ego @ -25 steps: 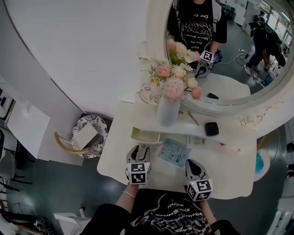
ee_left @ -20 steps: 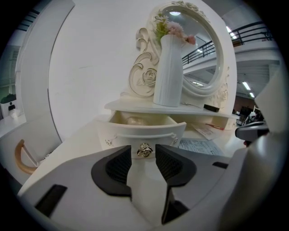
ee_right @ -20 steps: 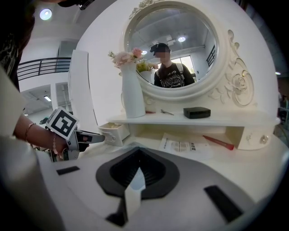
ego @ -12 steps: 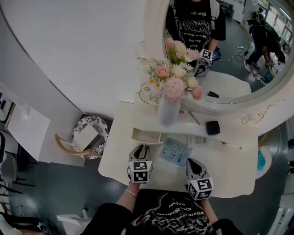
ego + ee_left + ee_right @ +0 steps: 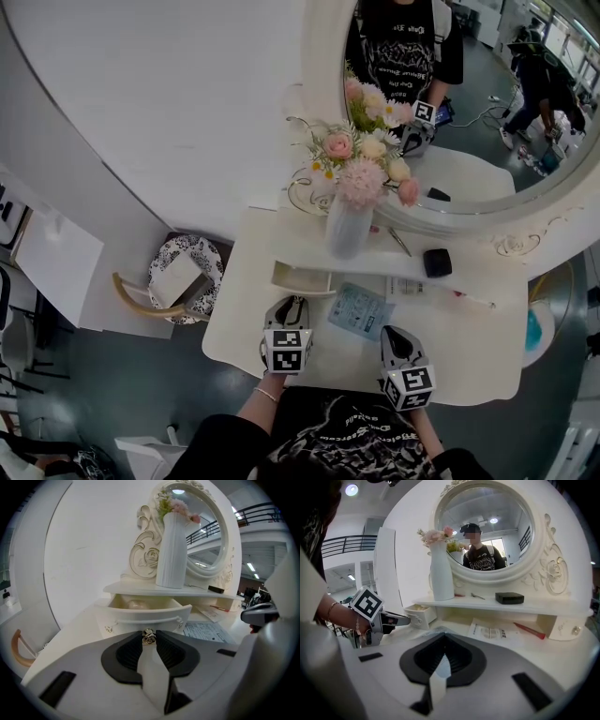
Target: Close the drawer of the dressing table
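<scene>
Desk (image 5: 234, 319): white dressing table. A shelf runs under the mirror (image 5: 469, 169), and the drawer sits below the shelf's left end.
Vase (image 5: 347, 230): white, upright on the shelf, directly above the drawer. A hard shove would probably rock it.
Drawer (image 5: 140, 613): pulled out, not yet shut. Curved white front, pale interior with something pale inside.
Left hand-held gripper (image 5: 292, 306): lined up on the drawer front, jaws closing with the knob between the tips, pads just on it. This is likely to steady the push.
Right hand-held gripper (image 5: 445, 638): jaws together, holding nothing. It hovers over the desk front, well apart from the drawer, and looks idle.
Knob (image 5: 149, 637): small, metallic, at the centre of the drawer front.
</scene>
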`<state>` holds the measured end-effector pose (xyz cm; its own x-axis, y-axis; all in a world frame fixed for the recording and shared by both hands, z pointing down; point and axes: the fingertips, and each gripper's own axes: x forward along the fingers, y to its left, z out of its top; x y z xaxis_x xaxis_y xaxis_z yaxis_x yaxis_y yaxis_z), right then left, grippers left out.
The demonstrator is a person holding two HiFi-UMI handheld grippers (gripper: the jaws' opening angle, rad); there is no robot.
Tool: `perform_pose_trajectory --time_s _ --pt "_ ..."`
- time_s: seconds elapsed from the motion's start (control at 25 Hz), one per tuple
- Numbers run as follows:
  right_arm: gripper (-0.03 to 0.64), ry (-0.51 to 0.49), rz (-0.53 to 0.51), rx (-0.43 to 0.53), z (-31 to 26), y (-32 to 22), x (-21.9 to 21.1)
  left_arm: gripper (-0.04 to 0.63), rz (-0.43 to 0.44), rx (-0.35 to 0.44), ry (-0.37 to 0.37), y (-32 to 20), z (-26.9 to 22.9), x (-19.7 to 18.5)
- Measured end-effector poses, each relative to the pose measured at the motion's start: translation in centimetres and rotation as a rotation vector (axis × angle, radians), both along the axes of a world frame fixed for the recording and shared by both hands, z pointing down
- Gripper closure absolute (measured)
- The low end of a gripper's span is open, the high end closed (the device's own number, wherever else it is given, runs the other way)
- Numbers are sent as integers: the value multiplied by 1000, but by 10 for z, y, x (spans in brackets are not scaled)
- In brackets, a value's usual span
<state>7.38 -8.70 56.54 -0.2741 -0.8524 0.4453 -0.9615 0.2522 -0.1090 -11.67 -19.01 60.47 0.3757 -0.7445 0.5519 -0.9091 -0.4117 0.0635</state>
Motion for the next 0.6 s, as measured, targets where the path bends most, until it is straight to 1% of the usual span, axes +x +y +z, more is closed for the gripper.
perform_pose_trajectory --time_s 0.44,0.6 --pt "607 8 -32 5 -2 -1 -11 494 5 4 -28 -3 -4 -2" --pt "607 9 -34 8 -2 -1 -11 494 1 2 -26 -4 -4 -2"
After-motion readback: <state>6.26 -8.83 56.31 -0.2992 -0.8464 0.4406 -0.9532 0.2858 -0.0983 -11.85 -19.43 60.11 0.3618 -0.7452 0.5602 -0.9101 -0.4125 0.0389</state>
